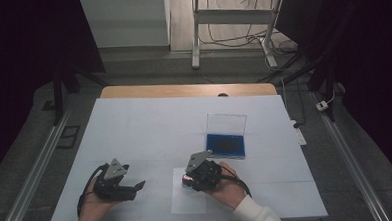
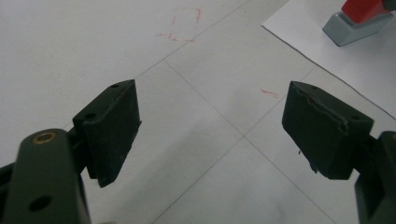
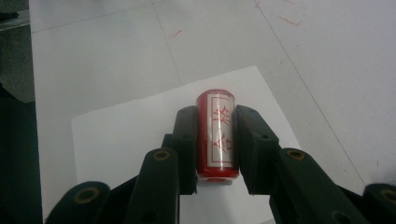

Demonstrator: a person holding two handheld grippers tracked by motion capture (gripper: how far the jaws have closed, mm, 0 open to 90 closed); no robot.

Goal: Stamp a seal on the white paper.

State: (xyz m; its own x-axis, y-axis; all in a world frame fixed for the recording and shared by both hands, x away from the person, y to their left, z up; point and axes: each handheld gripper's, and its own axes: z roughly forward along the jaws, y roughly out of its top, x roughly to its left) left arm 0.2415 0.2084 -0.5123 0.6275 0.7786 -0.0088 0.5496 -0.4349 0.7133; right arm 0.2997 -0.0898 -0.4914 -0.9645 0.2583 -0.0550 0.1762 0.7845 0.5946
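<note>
The right gripper [image 3: 215, 140] has its jaws clamped on a red, white-labelled stamp [image 3: 217, 133] over a white paper sheet [image 3: 126, 126]; the left gripper [image 2: 210, 126] rests on the worktop [image 1: 144, 122], jaws wide apart.

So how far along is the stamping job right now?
Done: the blue ink pad case lies open, and the right gripper is shut on the red stamp.
In hand: the stamp sits base down on the white sheet of paper, seemingly being pressed.
Left: lifting it to check the imprint, which cannot be seen yet, and probably putting the stamp away. The left gripper rests open beside the sheet.
</note>
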